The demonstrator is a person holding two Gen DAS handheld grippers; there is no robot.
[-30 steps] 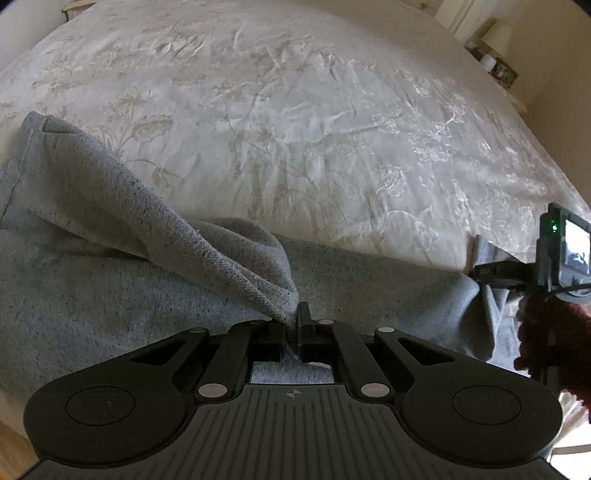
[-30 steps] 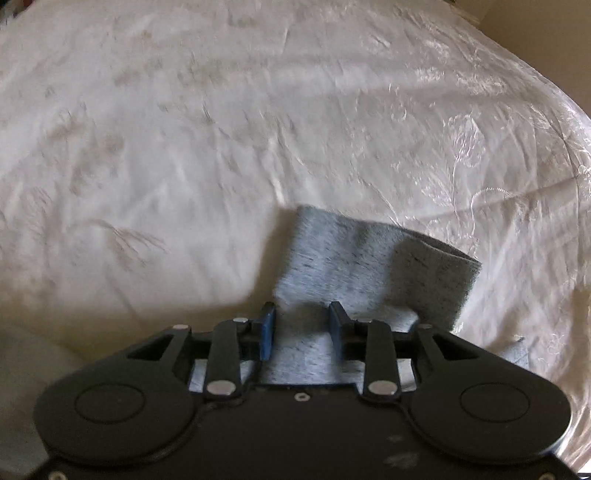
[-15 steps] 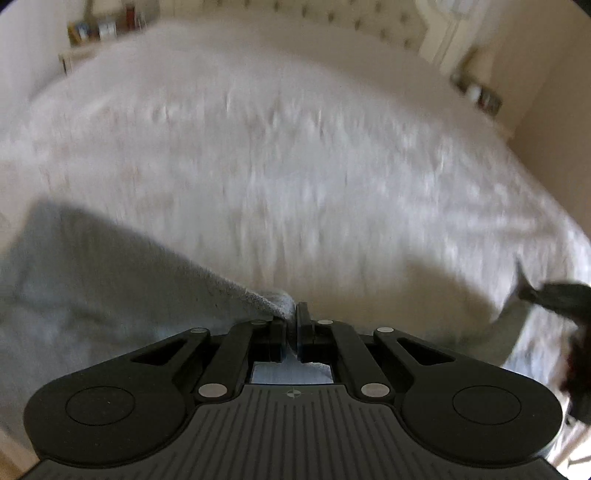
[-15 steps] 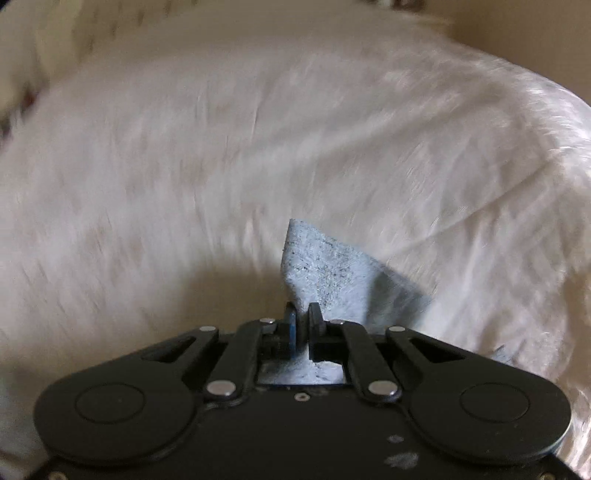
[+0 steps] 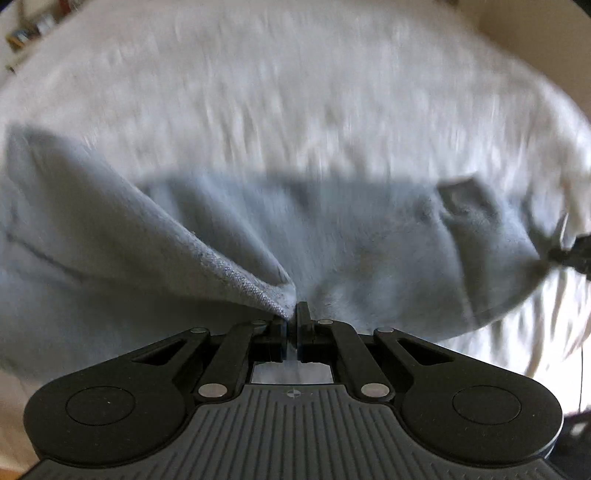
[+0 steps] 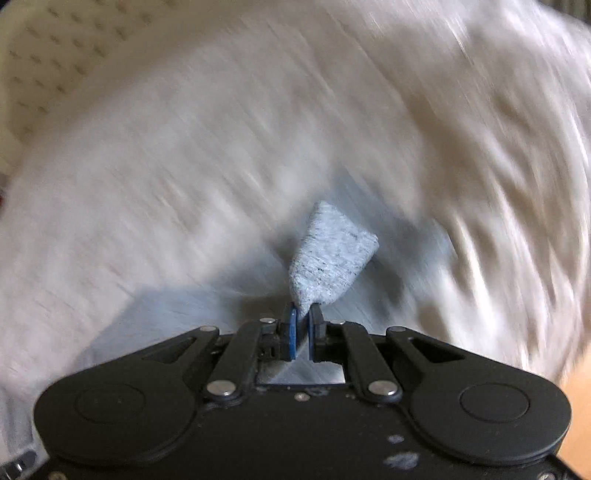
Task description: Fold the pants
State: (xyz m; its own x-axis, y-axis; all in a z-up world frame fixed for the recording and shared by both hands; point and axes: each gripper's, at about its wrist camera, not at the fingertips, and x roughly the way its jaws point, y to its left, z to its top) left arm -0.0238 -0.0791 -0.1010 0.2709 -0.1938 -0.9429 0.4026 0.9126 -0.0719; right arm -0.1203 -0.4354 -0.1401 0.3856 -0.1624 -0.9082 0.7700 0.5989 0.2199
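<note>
**Visitor:** Since I can't see it, what is closest to you?

**Onlooker:** Nearest is the left gripper (image 5: 292,320), its black jaws pinched together on an edge of the soft grey knit sweatpants (image 5: 332,243). The cloth rises to it in a sagging ridge. The right gripper (image 6: 303,323), with blue pads, is likewise clamped on a small grey corner that sticks up past its tips.

**Visitor:** How would the pants handle?

**Onlooker:** I'd judge them light and limp, with no stiffness at all. They droop between the two holds, so each pinch needs to sit on a hem or a doubled edge, where the thicker fabric is less likely to slip out.

**Visitor:** Where are they lying?

**Onlooker:** Partly lifted, partly spread across a cream bedspread with a faint floral pattern (image 5: 295,92). It looks soft and yielding, so it could drag on the cloth.

**Visitor:** And beyond?

**Onlooker:** Both views are blurred. At the far side I make out a pale tufted headboard (image 6: 48,55) and a cluttered shelf (image 5: 33,29), details unclear.
</note>
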